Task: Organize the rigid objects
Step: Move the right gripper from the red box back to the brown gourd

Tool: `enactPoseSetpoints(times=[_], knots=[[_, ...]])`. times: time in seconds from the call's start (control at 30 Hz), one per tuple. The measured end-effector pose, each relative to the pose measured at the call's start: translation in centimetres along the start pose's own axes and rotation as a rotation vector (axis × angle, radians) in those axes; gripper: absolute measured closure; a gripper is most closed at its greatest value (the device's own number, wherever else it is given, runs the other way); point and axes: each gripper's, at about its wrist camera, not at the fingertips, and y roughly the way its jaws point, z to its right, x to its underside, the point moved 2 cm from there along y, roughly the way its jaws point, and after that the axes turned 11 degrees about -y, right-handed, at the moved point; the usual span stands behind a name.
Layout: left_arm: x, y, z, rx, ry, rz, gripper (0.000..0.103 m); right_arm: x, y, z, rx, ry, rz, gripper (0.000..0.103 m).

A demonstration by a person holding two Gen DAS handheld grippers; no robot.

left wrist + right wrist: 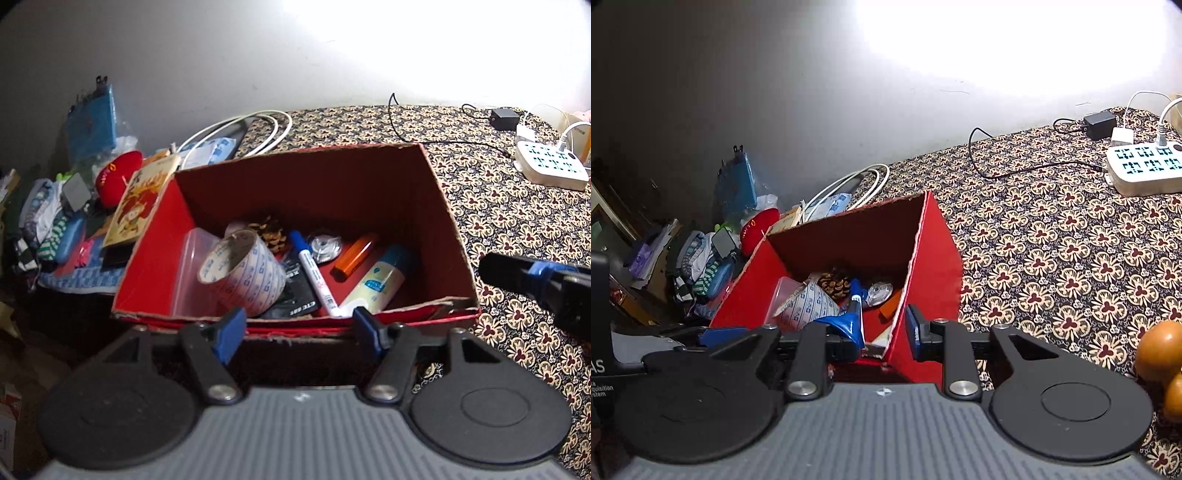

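**Box nearly packed on the patterned cloth**

A flower-patterned cloth covers the surface under a pale wall. At the bottom of the left view, the left gripper hovers at the near rim of the red box, fingers spread and holding nothing. In the right view the right gripper straddles the box's near corner, fingers also spread and empty.

Inside the box, centre frame, lie a tape roll, a marker, an orange tube, a glue bottle and a pine cone.

Farther off, a power strip sits upper right. An orange wooden piece waits at the right edge of the right view.

Most items seem packed. The next move probably calls for the right gripper to swing over and close on that wooden piece.
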Motion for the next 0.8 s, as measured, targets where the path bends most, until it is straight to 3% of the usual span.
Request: enactPoseSetpoints(times=[0.4, 0.8], knots=[[2.1, -0.8, 0.7, -0.054, 0.005, -0.002, 0.037, 2.9, -1.3, 0.5, 0.015, 0.018, -0.028, 0.094], [5.4, -0.9, 3.4, -0.003, 0.053, -0.063, 0.037, 5.9, -2.1, 1.7, -0.012, 0.041, -0.122, 0.094]])
